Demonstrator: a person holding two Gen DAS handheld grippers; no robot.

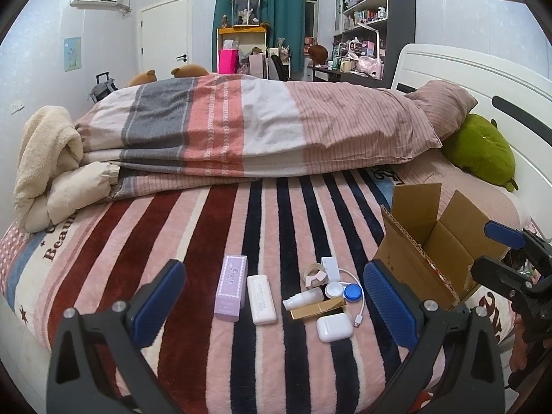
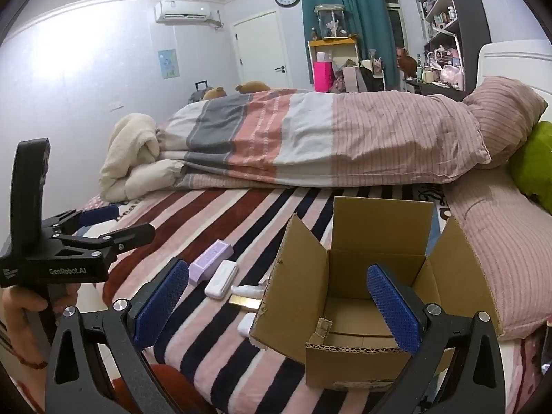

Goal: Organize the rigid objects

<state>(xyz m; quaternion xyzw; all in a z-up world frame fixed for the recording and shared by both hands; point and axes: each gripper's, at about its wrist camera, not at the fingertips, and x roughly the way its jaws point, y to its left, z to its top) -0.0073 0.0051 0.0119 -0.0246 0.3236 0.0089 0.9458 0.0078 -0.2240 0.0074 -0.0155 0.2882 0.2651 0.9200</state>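
Observation:
Small objects lie on the striped blanket (image 1: 207,234): a lilac carton (image 1: 231,288), a white case (image 1: 261,299), a white earbud case (image 1: 334,327), a gold bar (image 1: 317,309), a small spray bottle (image 1: 302,299), a blue-and-white lens case (image 1: 345,291) and a white cable (image 1: 358,314). My left gripper (image 1: 274,307) hovers open in front of them, holding nothing. An open cardboard box (image 2: 372,296) stands to their right, empty as far as I see. My right gripper (image 2: 277,305) hangs open before the box. The lilac carton (image 2: 211,265) and white case (image 2: 221,278) also show left of it.
A folded quilt (image 1: 262,131) and cream blanket (image 1: 45,158) lie across the bed behind the objects. A green plush (image 1: 479,151) rests by the white headboard (image 1: 483,79). A hand (image 2: 20,307) holds the left gripper at the bed's near edge.

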